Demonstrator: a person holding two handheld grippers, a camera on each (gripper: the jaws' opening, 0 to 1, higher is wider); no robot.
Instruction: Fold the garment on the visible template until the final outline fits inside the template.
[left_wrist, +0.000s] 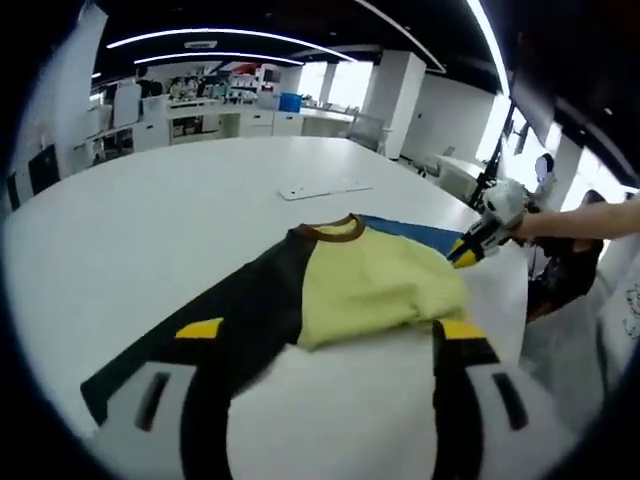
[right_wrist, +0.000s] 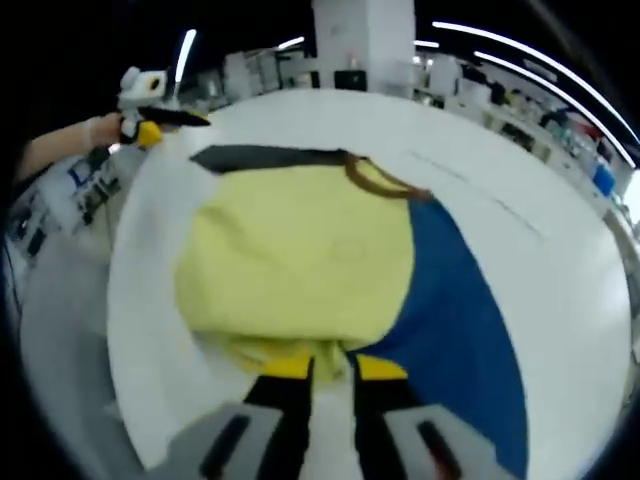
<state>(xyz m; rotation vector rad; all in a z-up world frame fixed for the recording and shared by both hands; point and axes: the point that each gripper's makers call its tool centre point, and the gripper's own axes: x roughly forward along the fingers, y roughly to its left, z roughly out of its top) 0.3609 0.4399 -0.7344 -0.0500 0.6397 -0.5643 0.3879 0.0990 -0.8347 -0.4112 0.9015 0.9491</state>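
A soft knit T-shirt (left_wrist: 370, 285) lies on a big white table (left_wrist: 150, 220) with rounded corners, close to the table's near edge. Its body is pale yellow, the collar (left_wrist: 335, 230) a brown ribbed ring, one sleeve black and stretched flat toward the table's edge, the other side a smooth blue panel (right_wrist: 455, 310). The yellow cloth is doubled over on itself, with a rumpled, slightly puffy fold line along its lower edge.

In the left gripper view, the left gripper (left_wrist: 330, 345) hangs over the shirt with its black, yellow-tipped jaws spread wide apart, one tip above the black sleeve (left_wrist: 225, 325), the other just beside the yellow fold; nothing is between them. A thin flat white sheet (left_wrist: 322, 189) rests farther along the table, well apart from the shirt.

In the right gripper view, the right gripper (right_wrist: 325, 365) has its two yellow-tipped jaws drawn close together at the bunched yellow hem, where the yellow meets the blue; it appears to pinch that hem, though the cloth hides the contact. The left gripper shows at the table's far edge, held in a person's gloved hand (right_wrist: 100, 130)
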